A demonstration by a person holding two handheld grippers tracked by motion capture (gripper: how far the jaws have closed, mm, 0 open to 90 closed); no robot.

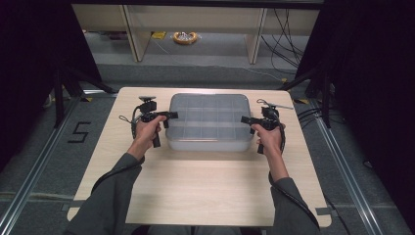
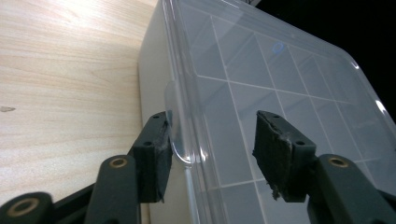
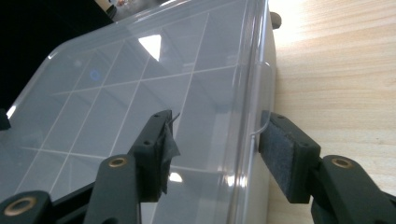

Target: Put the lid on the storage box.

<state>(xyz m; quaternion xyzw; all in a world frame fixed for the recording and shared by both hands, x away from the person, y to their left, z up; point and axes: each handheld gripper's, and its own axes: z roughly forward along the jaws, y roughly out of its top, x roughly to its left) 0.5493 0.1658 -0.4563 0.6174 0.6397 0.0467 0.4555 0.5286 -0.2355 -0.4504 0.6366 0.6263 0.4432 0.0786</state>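
Note:
A clear plastic compartment box [image 1: 210, 122] with its lid on stands at the far middle of the wooden table [image 1: 205, 181]. My left gripper [image 1: 172, 115] points at the box's left end. In the left gripper view the left gripper [image 2: 212, 144] straddles the lid's rim: one pad sits against the side tab [image 2: 180, 121], the other hangs over the lid [image 2: 261, 79]. My right gripper [image 1: 244, 120] points at the right end. In its own view the right gripper [image 3: 215, 144] straddles that rim too, one pad over the lid [image 3: 116, 93], the other beside the tab [image 3: 261, 98]. Both stand open.
Bare wood lies in front of the box and along both its sides. Beyond the table's far edge are pale shelf legs, loose cables and a yellow ring [image 1: 185, 37] on the floor. Dark stands flank the table on both sides.

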